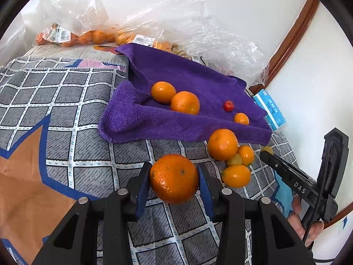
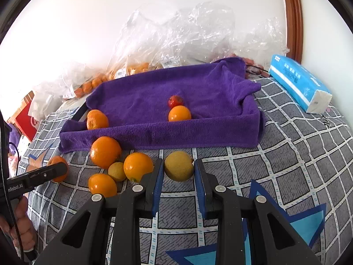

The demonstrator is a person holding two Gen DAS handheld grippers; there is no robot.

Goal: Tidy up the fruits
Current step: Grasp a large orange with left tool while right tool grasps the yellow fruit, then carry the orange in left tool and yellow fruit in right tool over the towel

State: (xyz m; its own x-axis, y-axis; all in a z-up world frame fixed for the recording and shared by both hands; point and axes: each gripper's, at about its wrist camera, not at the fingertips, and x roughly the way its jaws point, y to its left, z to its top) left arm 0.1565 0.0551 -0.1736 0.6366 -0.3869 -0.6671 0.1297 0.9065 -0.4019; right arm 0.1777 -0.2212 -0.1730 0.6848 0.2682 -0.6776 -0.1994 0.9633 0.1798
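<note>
My left gripper (image 1: 174, 181) holds a large orange (image 1: 174, 178), its jaws closed against both sides, just above the checked bedspread (image 1: 72, 119). My right gripper (image 2: 179, 172) clasps a yellow fruit (image 2: 179, 169) the same way, the fruit resting on the bedspread in front of the purple towel (image 2: 198, 88). The towel is draped over a tray-like form. On it lie two oranges (image 1: 184, 102), a small red fruit (image 1: 228, 106) and a small orange fruit (image 1: 241, 118). Just before its near edge, between my grippers, sits a cluster of loose citrus (image 2: 106, 152), touching one another. Behind the towel, clear bags (image 1: 72, 11) of oranges lean on the wall. A blue tissue pack (image 2: 297, 81) lies to the right.
</note>
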